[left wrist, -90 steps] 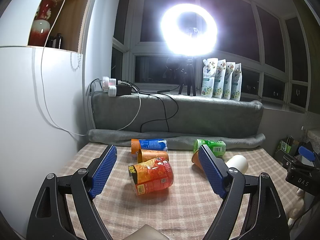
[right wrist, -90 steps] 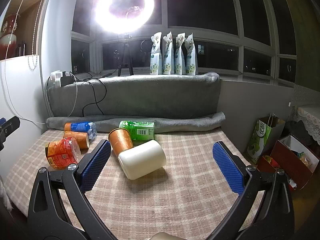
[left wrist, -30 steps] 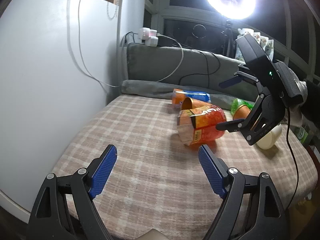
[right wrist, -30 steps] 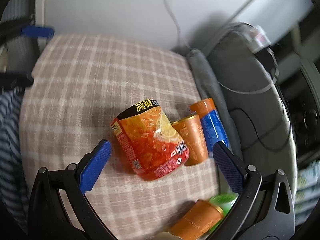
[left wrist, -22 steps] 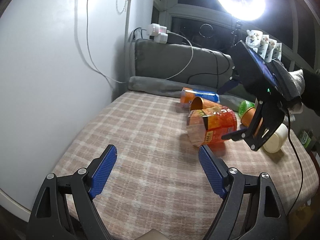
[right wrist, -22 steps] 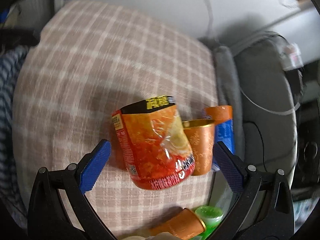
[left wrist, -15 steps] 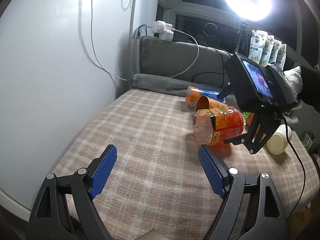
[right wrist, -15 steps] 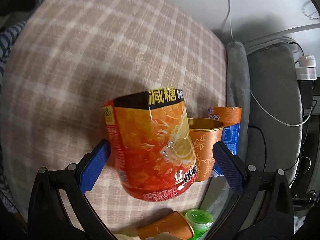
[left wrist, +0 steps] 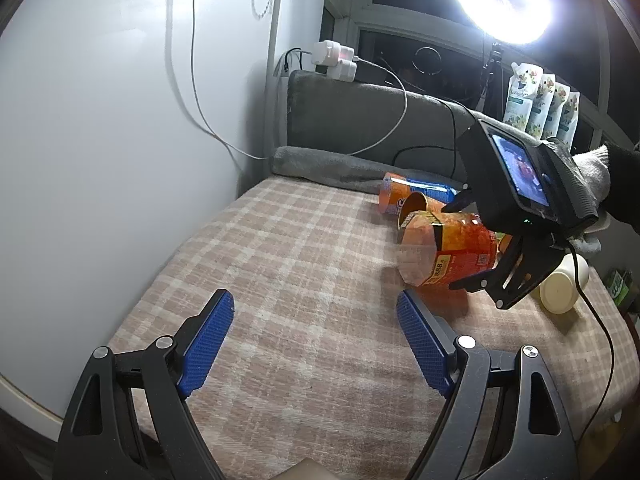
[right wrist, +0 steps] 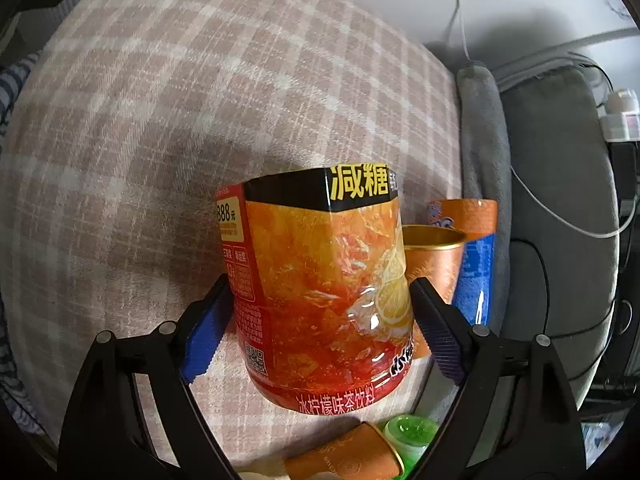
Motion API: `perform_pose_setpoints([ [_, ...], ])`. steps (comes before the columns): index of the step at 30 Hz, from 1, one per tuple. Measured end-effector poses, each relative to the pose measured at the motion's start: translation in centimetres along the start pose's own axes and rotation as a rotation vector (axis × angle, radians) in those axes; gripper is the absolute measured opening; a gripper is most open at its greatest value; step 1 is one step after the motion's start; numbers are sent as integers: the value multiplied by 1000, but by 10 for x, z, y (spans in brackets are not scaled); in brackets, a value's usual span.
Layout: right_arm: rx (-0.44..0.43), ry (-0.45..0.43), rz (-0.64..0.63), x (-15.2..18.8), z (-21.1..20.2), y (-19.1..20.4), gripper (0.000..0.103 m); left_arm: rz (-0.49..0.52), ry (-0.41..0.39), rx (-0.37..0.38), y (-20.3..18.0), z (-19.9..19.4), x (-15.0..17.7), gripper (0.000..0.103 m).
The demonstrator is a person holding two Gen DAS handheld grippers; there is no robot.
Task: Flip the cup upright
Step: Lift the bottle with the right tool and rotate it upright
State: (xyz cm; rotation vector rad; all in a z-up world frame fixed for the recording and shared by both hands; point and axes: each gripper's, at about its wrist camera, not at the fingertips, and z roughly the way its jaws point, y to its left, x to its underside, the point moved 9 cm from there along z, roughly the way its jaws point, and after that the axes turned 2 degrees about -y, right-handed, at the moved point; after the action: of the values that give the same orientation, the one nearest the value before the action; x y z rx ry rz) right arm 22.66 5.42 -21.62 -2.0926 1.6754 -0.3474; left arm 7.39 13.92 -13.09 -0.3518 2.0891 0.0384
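A large orange-red lemon tea cup point(right wrist: 324, 292) lies on its side on the checked cloth, open mouth toward the left wall; it also shows in the left wrist view point(left wrist: 444, 252). My right gripper point(right wrist: 316, 328) comes down over it, its blue pads point(right wrist: 204, 332) against both sides of the cup. In the left wrist view the right gripper point(left wrist: 480, 248) straddles the cup. My left gripper point(left wrist: 316, 344) is open and empty, low over the cloth in front of the cup.
A small orange cup point(right wrist: 432, 260) and a blue-orange can point(right wrist: 474, 256) lie behind the big cup. Another orange cup point(right wrist: 352, 456), a green bottle point(right wrist: 408, 432) and a cream cup point(left wrist: 564, 288) lie to the right. Grey cushion point(left wrist: 360, 120) and white wall point(left wrist: 120, 120) border the cloth.
My right gripper has dropped onto the big cup and narrowed until its pads meet the cup's sides. The left gripper has drifted slightly closer, still open.
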Motion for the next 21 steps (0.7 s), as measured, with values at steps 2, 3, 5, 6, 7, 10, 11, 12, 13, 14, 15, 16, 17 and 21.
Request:
perform_pose_setpoints([
  [2, -8, -7, 36, 1, -3, -3, 89, 0, -2, 2, 0, 0, -1, 84],
  [3, -13, -12, 55, 1, -5, -5, 89, 1, -3, 3, 0, -1, -1, 84],
  [5, -16, -23, 73, 1, -10, -4, 89, 5, -6, 4, -2, -3, -1, 84],
  [6, -15, -30, 86, 2, -14, -3, 89, 7, -6, 6, -3, -4, -2, 84],
  [7, -20, -42, 110, 3, -19, -3, 89, 9, -6, 7, -4, -5, -2, 84],
  [10, -48, -72, 182, 4, -33, 0, 89, 14, -5, 14, -7, -7, -2, 84],
  [11, -59, -85, 217, 6, -38, 1, 89, 14, 0, 16, -7, -8, -1, 84],
  [12, -73, -98, 252, 7, -44, 1, 89, 15, -1, 19, -8, -9, -1, 84],
  [13, -92, -114, 295, 9, -50, 2, 89, 18, -3, 22, -10, -11, -1, 84],
  [14, -113, -129, 340, 11, -55, 3, 89, 20, -5, 25, -11, -12, -1, 84],
  [15, -131, -144, 382, 14, -60, 4, 89, 23, -7, 28, -12, -13, -1, 84],
  [16, -161, -162, 440, 17, -65, 6, 89, 27, -8, 32, -14, -14, -1, 84],
  [17, -184, -173, 479, 20, -67, 8, 89, 31, -9, 35, -16, -15, -1, 84],
  [21, -295, -193, 738, 40, -72, 16, 89, 41, -5, 49, -23, -18, 2, 84],
])
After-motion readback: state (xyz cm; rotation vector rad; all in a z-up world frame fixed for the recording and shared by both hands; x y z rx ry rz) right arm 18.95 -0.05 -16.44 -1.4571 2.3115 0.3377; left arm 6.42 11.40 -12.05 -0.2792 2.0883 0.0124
